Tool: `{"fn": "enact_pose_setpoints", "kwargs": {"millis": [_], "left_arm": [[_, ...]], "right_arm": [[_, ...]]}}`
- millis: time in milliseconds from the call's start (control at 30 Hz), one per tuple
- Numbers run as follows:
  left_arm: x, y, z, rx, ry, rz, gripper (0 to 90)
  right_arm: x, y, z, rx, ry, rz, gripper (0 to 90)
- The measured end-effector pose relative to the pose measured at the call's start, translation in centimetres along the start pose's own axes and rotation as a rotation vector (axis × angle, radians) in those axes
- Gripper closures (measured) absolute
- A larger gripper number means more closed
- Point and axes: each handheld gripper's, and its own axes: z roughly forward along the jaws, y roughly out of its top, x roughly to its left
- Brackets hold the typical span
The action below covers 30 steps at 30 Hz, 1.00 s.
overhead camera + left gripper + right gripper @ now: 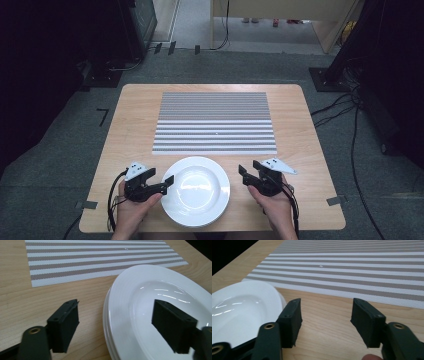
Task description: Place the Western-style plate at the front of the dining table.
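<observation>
At the lower left of the high view, your left hand-held gripper (169, 183) straddles the left rim of the white plate (196, 190): one jaw hangs over the plate, the other outside it over the surface (130, 125), neither pad pressing. The plate sits at lower centre, just below the striped placemat (215, 122). At the lower right, your right hand-held gripper (248, 170) stands beside the plate, jaws apart with nothing between them.
</observation>
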Motion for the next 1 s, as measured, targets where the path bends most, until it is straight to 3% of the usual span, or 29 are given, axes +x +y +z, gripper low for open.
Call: {"fn": "enact_pose_setpoints", "kwargs": {"millis": [167,433,567,733,1000], "left_arm": [[-0.3,-0.2,0.3,0.016,-0.02,0.015,32.0],[-0.4,-0.4,0.5,0.03,-0.039,0.017,47.2],[-0.2,-0.4,0.5,0.04,-0.039,0.025,54.2],[-0.2,-0.5,0.5,0.045,-0.029,0.029,58.9],[-0.1,-0.5,0.6,0.057,-0.028,0.025,61.4]], "right_arm": [[0.8,-0.5,0.5,0.021,0.045,-0.011,53.0],[1.6,-1.2,1.1,0.043,0.095,-0.015,58.5],[2.0,-1.4,1.3,0.071,0.13,0.004,62.6],[1.7,-1.7,1.3,0.06,0.221,0.102,71.2],[2.2,-2.3,1.4,0.064,0.181,0.159,74.8]]}}
